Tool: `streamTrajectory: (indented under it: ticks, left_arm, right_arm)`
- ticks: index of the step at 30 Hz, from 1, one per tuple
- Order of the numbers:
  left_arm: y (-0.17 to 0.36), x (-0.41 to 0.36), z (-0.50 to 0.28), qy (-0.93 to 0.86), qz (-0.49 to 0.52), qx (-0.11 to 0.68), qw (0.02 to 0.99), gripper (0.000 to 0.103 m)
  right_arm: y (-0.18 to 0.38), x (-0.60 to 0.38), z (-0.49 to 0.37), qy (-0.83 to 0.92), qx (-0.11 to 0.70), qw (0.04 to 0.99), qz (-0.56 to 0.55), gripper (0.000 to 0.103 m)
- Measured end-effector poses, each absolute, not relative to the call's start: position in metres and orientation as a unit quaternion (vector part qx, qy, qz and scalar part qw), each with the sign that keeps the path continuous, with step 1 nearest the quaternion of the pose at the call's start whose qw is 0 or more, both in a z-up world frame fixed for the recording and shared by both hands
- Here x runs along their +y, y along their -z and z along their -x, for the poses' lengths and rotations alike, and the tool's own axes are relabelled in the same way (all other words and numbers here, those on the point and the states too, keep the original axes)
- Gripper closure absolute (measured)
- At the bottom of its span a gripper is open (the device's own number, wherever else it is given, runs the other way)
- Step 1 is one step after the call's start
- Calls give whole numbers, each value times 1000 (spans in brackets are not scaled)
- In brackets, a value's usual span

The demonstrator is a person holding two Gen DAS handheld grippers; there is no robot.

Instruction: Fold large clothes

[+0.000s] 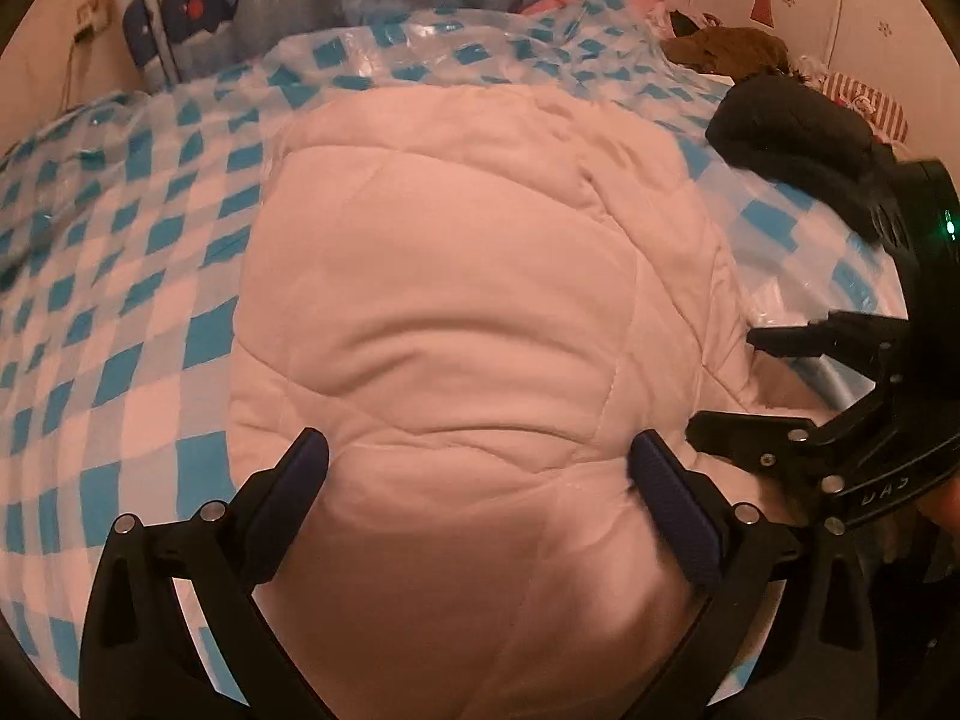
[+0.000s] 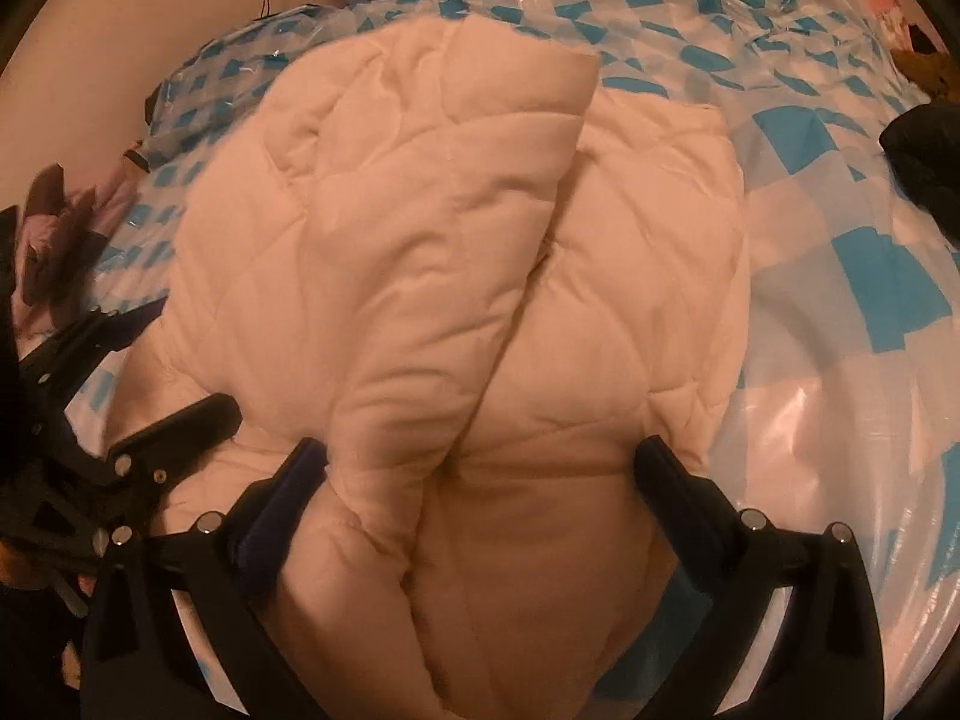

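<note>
A pale pink quilted padded garment (image 1: 456, 276) lies on the bed, filling the middle of both views. In the right wrist view one sleeve (image 2: 408, 228) is folded diagonally over the body of the garment (image 2: 630, 252). My left gripper (image 1: 478, 450) is open wide just above the garment's near part, with nothing pinched. My right gripper (image 2: 483, 453) is open too, its fingers standing either side of the sleeve's near end. Each gripper shows in the other's view: the right gripper (image 1: 723, 384) at the garment's right edge, the left gripper (image 2: 198, 354) at its left edge.
The bed has a blue-and-white checked cover (image 1: 120, 276) under clear plastic sheeting (image 2: 828, 450). A black garment (image 1: 792, 132), a brown one (image 1: 726, 48) and a striped cloth (image 1: 864, 102) lie at the far right. Whale-print fabric (image 1: 198, 6) hangs behind. A purple-brown cloth (image 2: 54, 222) lies left.
</note>
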State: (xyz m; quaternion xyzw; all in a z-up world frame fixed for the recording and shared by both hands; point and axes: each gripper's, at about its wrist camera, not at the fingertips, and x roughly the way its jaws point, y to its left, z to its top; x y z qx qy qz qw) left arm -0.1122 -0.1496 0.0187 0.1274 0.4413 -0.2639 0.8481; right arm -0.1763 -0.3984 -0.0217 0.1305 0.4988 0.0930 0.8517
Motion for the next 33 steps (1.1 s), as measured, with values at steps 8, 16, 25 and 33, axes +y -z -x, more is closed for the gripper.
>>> streamTrajectory:
  ticks: [8, 16, 25, 33]
  left_arm:
    - [-6, -144, 138, 270, -166, 435, 843, 6]
    - [-58, -72, 125, 275, -52, 410, 868, 7]
    - [2, -3, 45, 223, 120, 497, 830, 7]
    - [46, -22, 10, 263, 225, 538, 769, 6]
  right_arm:
    - [29, -390, 209, -85, 518, 845, -105, 5]
    - [10, -471, 217, -158, 463, 801, -345, 5]
    - [48, -510, 164, -151, 453, 741, -472, 5]
    - [57, -491, 142, -143, 466, 759, -431, 5]
